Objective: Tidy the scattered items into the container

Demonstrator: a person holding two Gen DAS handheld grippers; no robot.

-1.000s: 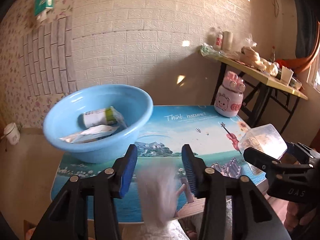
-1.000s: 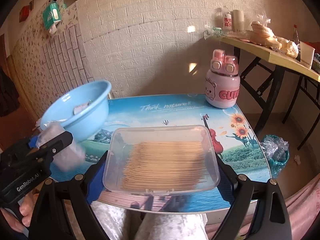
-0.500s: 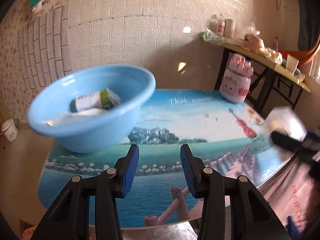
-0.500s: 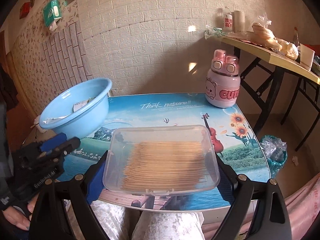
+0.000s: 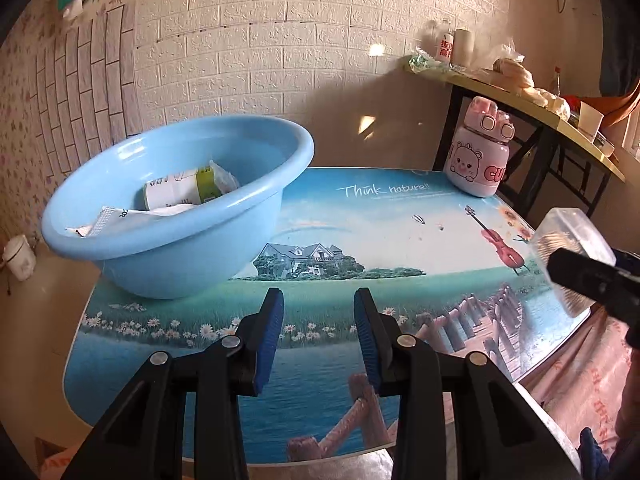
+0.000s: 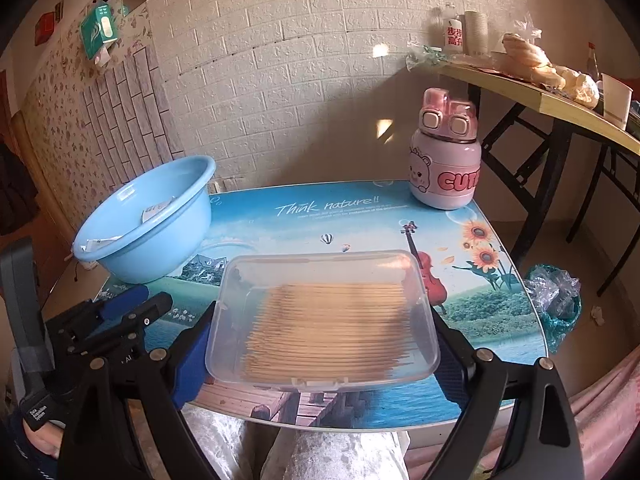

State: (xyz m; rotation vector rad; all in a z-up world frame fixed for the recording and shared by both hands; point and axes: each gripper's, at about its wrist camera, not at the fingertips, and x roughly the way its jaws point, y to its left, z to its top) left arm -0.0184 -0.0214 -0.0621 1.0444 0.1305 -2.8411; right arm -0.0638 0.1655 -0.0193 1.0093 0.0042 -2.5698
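Note:
A light blue basin (image 5: 172, 216) stands on the left of the picture-print table (image 5: 360, 248); it also shows in the right wrist view (image 6: 148, 228). Inside lie a green-and-white packet (image 5: 188, 188) and a white sachet (image 5: 120, 216). My left gripper (image 5: 318, 332) is open and empty, low over the table's near edge, right of the basin. My right gripper (image 6: 320, 344) is shut on a clear plastic box of toothpicks (image 6: 324, 316), held above the table's near edge; the box shows at the right of the left wrist view (image 5: 572, 248).
A pink bear bottle (image 6: 444, 160) stands at the table's far right corner. A cluttered side table (image 6: 560, 92) stands behind on the right. A plastic bag (image 6: 554, 296) lies on the floor at right. A brick-pattern wall is close behind.
A white item that was between my left fingers a second ago is gone from them. The left gripper has come forward over the table. The right gripper holds the box nearly still.

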